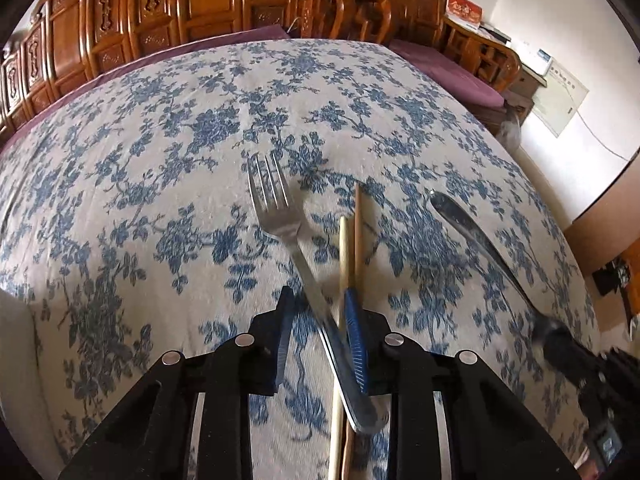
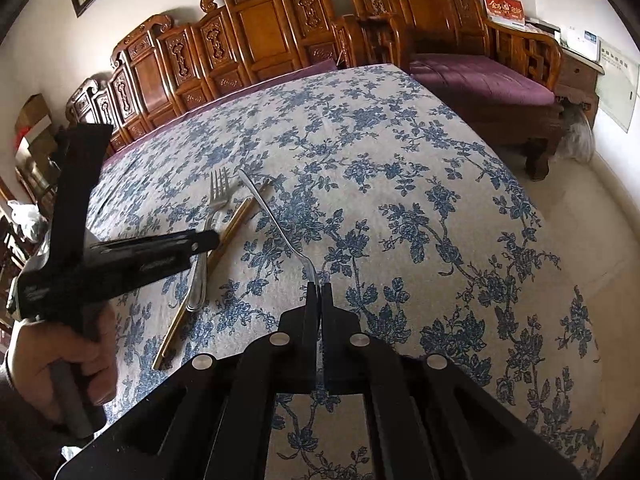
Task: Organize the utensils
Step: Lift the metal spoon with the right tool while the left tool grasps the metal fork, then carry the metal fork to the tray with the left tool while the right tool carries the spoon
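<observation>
A table under a white cloth printed with blue flowers fills both views, with carved brown wooden chairs and purple seat cushions behind it.

Nearest the left wrist camera, the left gripper has its blue-padded fingers spread, hovering over the handle of a silver metal fork. The fork lies on the cloth with its long axis running away from the camera, tines at the far end, handle end toward the near table edge. Just beside it, crossing under its handle, lie a pair of wooden chopsticks, one pale and one darker, roughly parallel to the fork.

To the right, a second silver utensil with a long slim handle is pinched at its near end by the right gripper, whose fingers are pressed together on it. Its handle points away toward the chairs; whether it touches the cloth is unclear.
</observation>
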Demonstrator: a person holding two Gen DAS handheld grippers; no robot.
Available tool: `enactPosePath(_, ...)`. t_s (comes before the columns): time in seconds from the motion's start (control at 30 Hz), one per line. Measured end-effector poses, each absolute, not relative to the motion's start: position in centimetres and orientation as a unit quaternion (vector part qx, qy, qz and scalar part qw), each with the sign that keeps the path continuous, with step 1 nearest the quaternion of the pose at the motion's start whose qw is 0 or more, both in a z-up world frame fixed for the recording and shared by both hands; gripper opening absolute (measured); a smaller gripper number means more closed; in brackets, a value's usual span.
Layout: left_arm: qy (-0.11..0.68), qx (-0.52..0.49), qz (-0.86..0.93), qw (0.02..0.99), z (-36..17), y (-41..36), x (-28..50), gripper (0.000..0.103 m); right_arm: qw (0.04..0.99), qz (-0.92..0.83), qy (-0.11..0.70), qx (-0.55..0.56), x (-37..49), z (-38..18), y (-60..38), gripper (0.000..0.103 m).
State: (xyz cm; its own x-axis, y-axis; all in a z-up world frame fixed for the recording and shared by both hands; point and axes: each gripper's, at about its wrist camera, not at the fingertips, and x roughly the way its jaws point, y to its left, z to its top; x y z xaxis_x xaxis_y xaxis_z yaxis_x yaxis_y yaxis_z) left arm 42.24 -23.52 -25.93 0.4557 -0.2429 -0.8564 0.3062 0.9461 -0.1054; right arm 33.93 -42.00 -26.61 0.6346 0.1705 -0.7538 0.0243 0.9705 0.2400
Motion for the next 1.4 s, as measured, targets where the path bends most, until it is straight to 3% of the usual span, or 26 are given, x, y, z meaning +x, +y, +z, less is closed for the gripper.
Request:
enactPosePath(0.1, 0.495, 0.038, -0.151, 0.855, -25.8, -23.8, 42.6, 0.017, 0.897, 0.043, 0.425, 0.117, 34.0, -26.6, -41.9, 0.002)
enactPosePath(0.9, 0.498, 0.042, -0.122, 0.857, -26.1, -21.8, 43.9, 0.016, 0.898, 0.053, 0.419, 0.119, 34.0, -26.4, -41.3, 0.002)
enactPosePath(0.93, 0.498, 0.040, -0.126, 0.857, -26.1, -21.8, 43.9, 0.006, 0.898, 0.053, 0.420, 0.118, 34.0, -26.4, -41.3, 0.002)
enactPosePath(1.4, 0.465, 0.054, -0.140, 0.873, -22.7, -19.8, 41.1, 0.007, 0.899, 0.065, 0.421, 0.107, 33.7, -26.0, -38.9, 0.002)
